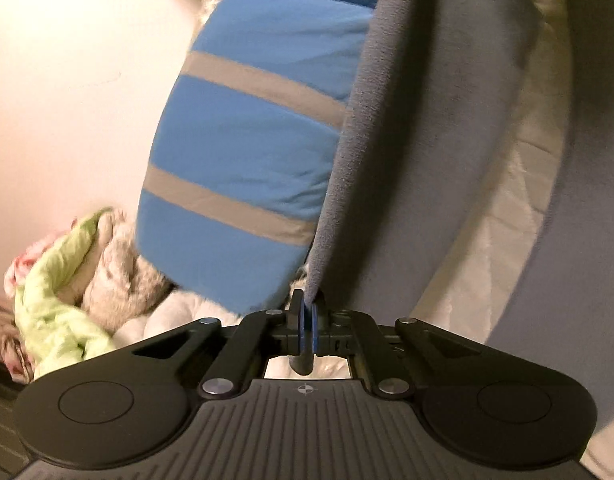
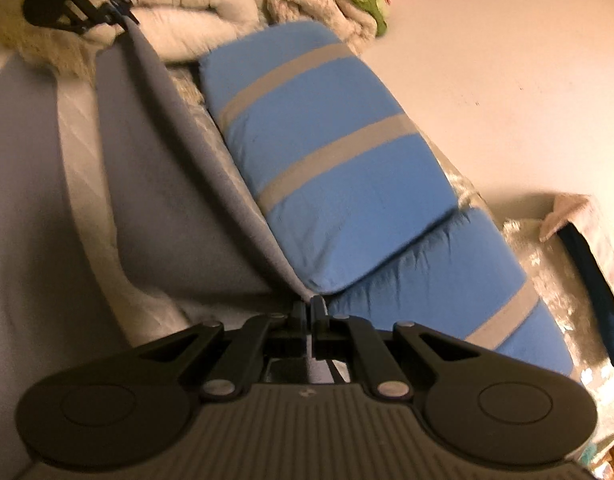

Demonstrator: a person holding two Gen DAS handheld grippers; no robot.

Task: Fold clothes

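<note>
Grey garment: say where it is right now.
In both wrist views the grey garment hangs stretched between the left gripper and right gripper, beside the blue striped pillow.

plain cream wall [image 2: 487,60] behind blue grey-striped pillows [image 1: 247,140].

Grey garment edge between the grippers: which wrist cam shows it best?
Right wrist: the grey garment edge runs taut from the right gripper to the left gripper. Left wrist shows only the end clamped in its own jaws, running off frame.
</note>
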